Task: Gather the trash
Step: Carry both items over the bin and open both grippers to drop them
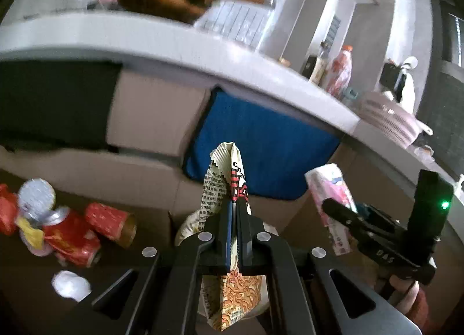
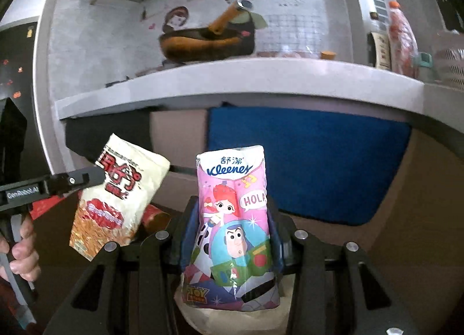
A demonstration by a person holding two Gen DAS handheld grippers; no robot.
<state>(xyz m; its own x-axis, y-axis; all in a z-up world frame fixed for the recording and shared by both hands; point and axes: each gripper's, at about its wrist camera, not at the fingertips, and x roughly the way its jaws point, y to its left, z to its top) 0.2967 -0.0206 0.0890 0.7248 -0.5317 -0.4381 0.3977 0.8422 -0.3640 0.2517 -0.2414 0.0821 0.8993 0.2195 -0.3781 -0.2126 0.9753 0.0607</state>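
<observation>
My left gripper (image 1: 233, 210) is shut on a cream snack wrapper (image 1: 223, 178) printed with orange noodles, and the wrapper stands up between the fingers. In the right wrist view the same wrapper (image 2: 121, 189) hangs at the left from the left gripper (image 2: 92, 175), which a hand (image 2: 20, 250) holds. My right gripper (image 2: 233, 219) is shut on a pink Kleenex tissue pack (image 2: 235, 219) held upright. The left wrist view shows that pack (image 1: 333, 198) at the right in the right gripper (image 1: 345, 214). Red wrappers and a red tube (image 1: 72, 230) lie low at the left beside a white paper ball (image 1: 69, 284).
A grey counter (image 2: 232, 82) runs across ahead, with a blue cloth (image 2: 304, 166) hanging below its edge. On the counter stand a wok (image 2: 203, 41), bottles (image 1: 342, 68) and a pink basket (image 1: 388, 120). The red tube (image 2: 153, 216) shows behind the wrapper.
</observation>
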